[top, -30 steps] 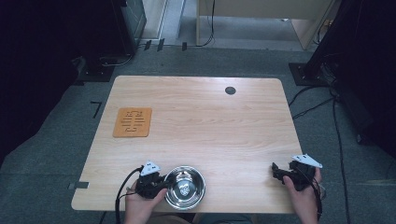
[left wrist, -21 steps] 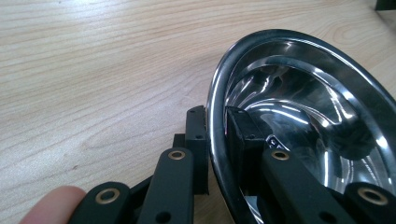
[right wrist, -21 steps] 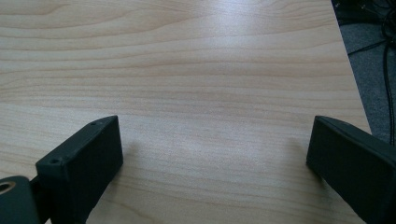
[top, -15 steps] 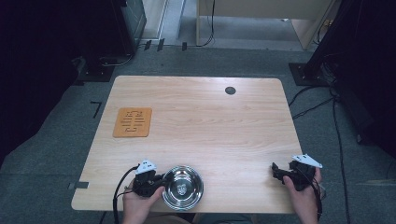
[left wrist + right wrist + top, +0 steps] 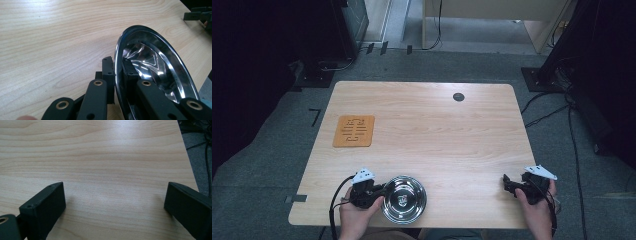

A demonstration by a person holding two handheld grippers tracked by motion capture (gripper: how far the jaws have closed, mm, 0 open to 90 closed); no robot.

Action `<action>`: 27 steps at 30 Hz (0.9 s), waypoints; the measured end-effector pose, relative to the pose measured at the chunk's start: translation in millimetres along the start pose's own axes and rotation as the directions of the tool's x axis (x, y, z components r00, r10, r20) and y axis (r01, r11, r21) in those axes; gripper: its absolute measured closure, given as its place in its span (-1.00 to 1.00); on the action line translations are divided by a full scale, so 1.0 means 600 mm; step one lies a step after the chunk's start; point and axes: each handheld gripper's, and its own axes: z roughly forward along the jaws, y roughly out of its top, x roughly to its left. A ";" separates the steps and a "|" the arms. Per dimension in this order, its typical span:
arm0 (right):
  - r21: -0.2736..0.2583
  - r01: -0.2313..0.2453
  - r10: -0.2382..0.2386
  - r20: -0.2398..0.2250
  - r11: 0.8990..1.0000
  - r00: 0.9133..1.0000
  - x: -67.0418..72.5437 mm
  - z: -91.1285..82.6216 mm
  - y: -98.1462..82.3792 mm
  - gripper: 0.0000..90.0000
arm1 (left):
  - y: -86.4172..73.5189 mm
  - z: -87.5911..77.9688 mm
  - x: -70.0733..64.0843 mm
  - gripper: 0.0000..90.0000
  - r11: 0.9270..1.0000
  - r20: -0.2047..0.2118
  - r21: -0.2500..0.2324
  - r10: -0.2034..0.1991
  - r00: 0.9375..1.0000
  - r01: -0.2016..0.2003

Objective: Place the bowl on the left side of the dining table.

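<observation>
One steel bowl [image 5: 404, 198], round and mirror-bright, sits at the table's [image 5: 437, 135] near edge in the high view. The left gripper [image 5: 379, 192] lies level at the bowl's left rim; the right gripper [image 5: 508, 183] rests near the right corner, well apart. An orange mat [image 5: 354, 131] lies far left.

In the left gripper view, the left gripper [image 5: 118, 72] pinches the bowl's [image 5: 155, 62] rim, one jaw outside, one inside.

In the right gripper view, the right gripper [image 5: 113, 202] stands wide over bare wood.

Since a second ago, the bowl has slid slightly leftward and the left jaws have clamped onto it.
</observation>
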 end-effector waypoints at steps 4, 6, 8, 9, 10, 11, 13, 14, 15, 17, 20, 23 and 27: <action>0.001 -0.001 0.001 0.000 1.000 1.000 0.000 0.000 0.000 -0.93 | 0.002 -0.003 0.005 0.87 1.000 0.018 -0.003 -0.008 1.000 0.008; 0.001 -0.001 0.001 0.000 1.000 1.000 0.000 0.000 0.000 -0.93 | 0.003 -0.006 0.010 0.87 1.000 0.016 -0.010 -0.018 1.000 0.018; 0.000 0.000 0.000 0.000 1.000 1.000 0.000 0.000 0.000 -0.93 | 0.003 -0.007 0.011 0.87 1.000 0.016 -0.013 -0.023 1.000 0.023; 0.001 -0.001 0.001 0.000 1.000 1.000 0.000 0.000 0.000 -0.93 | 0.004 -0.009 0.014 0.87 0.999 0.018 -0.019 -0.027 0.999 0.027; 0.001 -0.001 0.001 0.000 1.000 1.000 0.000 0.000 0.000 -0.93 | 0.004 -0.009 0.014 0.87 0.999 0.018 -0.019 -0.027 0.999 0.027; 0.000 0.000 0.000 0.000 1.000 1.000 0.000 0.000 0.000 -0.93 | 0.005 -0.011 0.016 0.87 0.999 0.028 -0.020 -0.031 0.999 0.032; 0.001 -0.002 0.002 0.000 1.000 1.000 0.000 0.000 0.000 -0.93 | 0.007 -0.014 0.019 0.87 0.999 0.040 -0.020 -0.034 0.999 0.035; 0.000 -0.001 0.001 0.000 1.000 1.000 0.000 0.000 0.000 -0.93 | 0.009 -0.016 0.022 0.87 0.999 0.043 -0.023 -0.036 0.998 0.037; 0.000 0.000 0.000 0.000 1.000 1.000 0.000 0.000 0.000 -0.93 | 0.010 -0.018 0.024 0.87 0.999 0.045 -0.023 -0.034 0.998 0.035; 0.000 0.000 0.000 0.000 1.000 1.000 0.000 0.000 0.000 -0.93 | 0.011 -0.021 0.027 0.87 0.999 0.041 -0.032 -0.039 0.998 0.040; 0.000 0.000 0.000 0.000 1.000 1.000 0.000 0.000 0.000 -0.93 | 0.014 -0.028 0.038 0.87 0.998 0.041 -0.041 -0.052 0.998 0.054; 0.001 -0.001 0.001 0.000 1.000 1.000 0.000 0.000 0.000 -0.93 | 0.016 -0.033 0.044 0.87 0.997 0.031 -0.050 -0.057 0.998 0.058; 0.000 0.000 0.000 0.000 1.000 1.000 0.000 0.000 0.000 -0.93 | 0.027 -0.045 0.058 0.87 0.996 0.008 -0.073 -0.059 0.998 0.059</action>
